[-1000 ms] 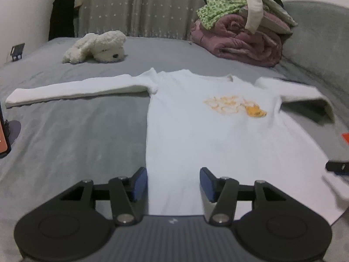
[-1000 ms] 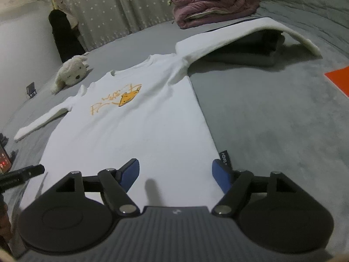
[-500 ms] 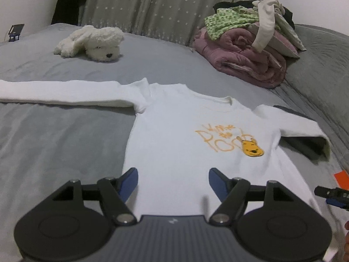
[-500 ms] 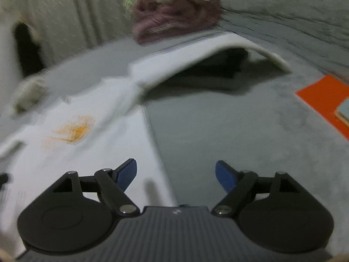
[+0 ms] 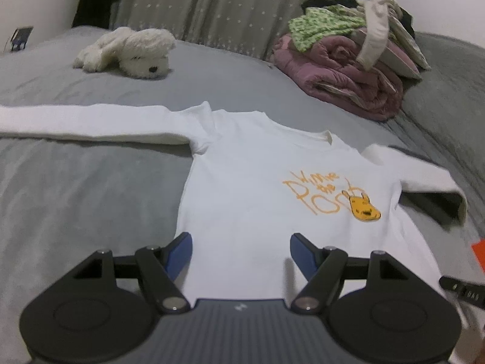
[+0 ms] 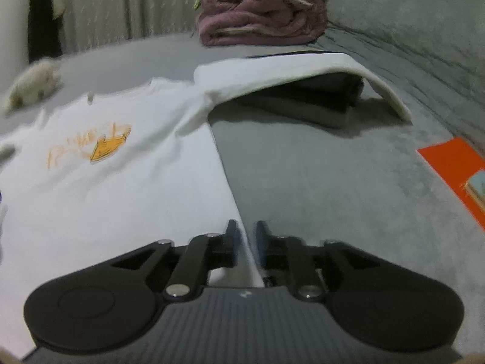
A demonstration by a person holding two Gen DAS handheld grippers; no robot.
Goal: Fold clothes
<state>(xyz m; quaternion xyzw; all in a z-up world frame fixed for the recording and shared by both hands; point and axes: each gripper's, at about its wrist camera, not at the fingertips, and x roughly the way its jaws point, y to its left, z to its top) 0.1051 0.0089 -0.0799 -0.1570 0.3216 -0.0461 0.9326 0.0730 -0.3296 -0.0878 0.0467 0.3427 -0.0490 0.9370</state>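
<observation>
From my left gripper (image 5: 241, 250), jaws wide and empty, the white shirt (image 5: 257, 200) lies flat on the bed (image 5: 75, 188); I should catch its near left edge evenly. A plush toy (image 5: 130, 51) and clothes pile (image 5: 348, 57) sit well clear.

My right gripper (image 6: 244, 235) is closing around the shirt's right side edge (image 6: 233, 209); whether the pads already pinch, I cannot tell. The right sleeve (image 6: 303, 72) drapes over something dark, which could snag.

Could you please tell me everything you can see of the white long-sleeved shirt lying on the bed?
The white long-sleeved cotton-looking shirt lies face up, spread flat on the grey bed cover. An orange scribbled print with a small yellow bear face sits on its chest. One sleeve stretches straight out; the other drapes over a dark folded item. The right tongs are closing around its side edge near the hem; the left tongs hang open over the hem.
</observation>
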